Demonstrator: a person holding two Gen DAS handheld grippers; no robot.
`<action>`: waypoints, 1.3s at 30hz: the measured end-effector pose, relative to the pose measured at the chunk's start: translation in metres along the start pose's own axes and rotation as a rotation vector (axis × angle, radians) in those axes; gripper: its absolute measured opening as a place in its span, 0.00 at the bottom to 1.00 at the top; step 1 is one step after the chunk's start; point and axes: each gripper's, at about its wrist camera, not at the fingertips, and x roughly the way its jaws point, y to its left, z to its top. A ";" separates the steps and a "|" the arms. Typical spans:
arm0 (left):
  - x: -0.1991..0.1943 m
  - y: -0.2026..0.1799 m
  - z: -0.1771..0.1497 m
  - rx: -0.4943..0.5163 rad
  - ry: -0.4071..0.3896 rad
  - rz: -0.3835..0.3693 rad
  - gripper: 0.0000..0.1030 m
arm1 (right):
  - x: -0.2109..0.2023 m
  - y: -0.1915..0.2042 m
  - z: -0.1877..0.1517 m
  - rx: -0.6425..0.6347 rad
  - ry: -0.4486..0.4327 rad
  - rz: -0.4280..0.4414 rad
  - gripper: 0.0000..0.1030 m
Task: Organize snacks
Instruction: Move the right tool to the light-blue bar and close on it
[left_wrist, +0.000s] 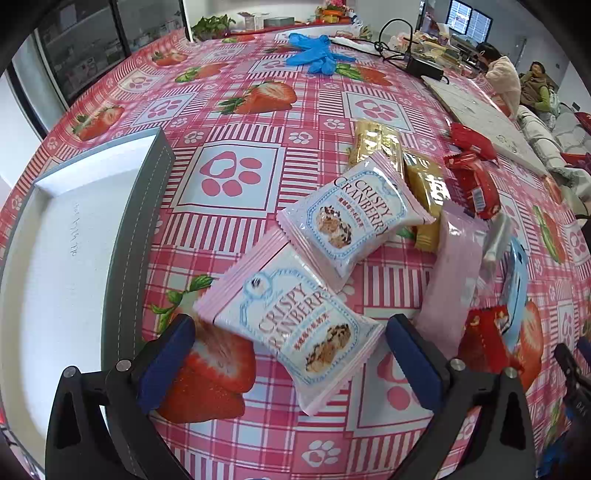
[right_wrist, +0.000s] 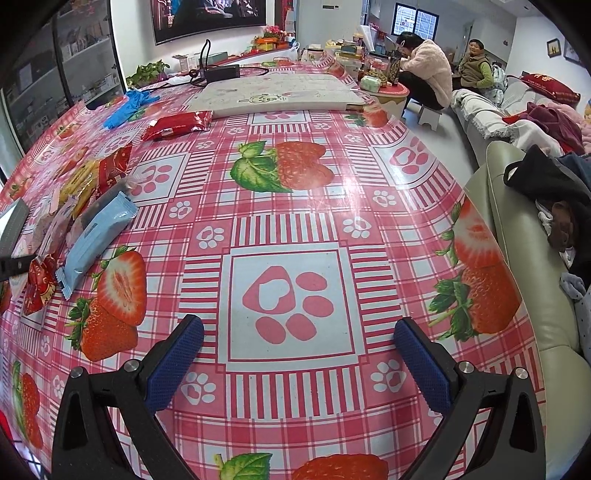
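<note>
My left gripper (left_wrist: 288, 365) is spread wide over the nearest Crispy Cranberry packet (left_wrist: 295, 325), so I can straddle it; the packet lies flat between the pads, untouched, with the white tray (left_wrist: 74, 240) just left. My right gripper (right_wrist: 299, 365) hangs open over bare tablecloth (right_wrist: 369, 177), holding nothing.

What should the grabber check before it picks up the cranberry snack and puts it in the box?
1. Left gripper open wide enough: ok, jaws spread.
2. Near Crispy Cranberry packet lined up between the left fingers: ok.
3. Packet free of other snacks: not ok, the second Crispy Cranberry packet overlaps its far corner.
4. Tray has room: ok, the visible part is bare.
5. Right gripper out of the way: ok, open over bare tablecloth.
6. Fingers low enough to pinch: cannot tell.
</note>
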 end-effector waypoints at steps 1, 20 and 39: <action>0.001 0.001 0.000 0.001 -0.005 -0.005 1.00 | 0.000 0.000 -0.001 -0.004 -0.003 -0.006 1.00; 0.019 0.001 0.024 -0.174 0.085 0.053 1.00 | 0.017 0.098 0.071 0.122 0.200 0.276 1.00; -0.025 0.005 -0.058 0.172 -0.153 -0.060 0.93 | -0.018 0.084 0.019 -0.133 0.146 0.174 0.31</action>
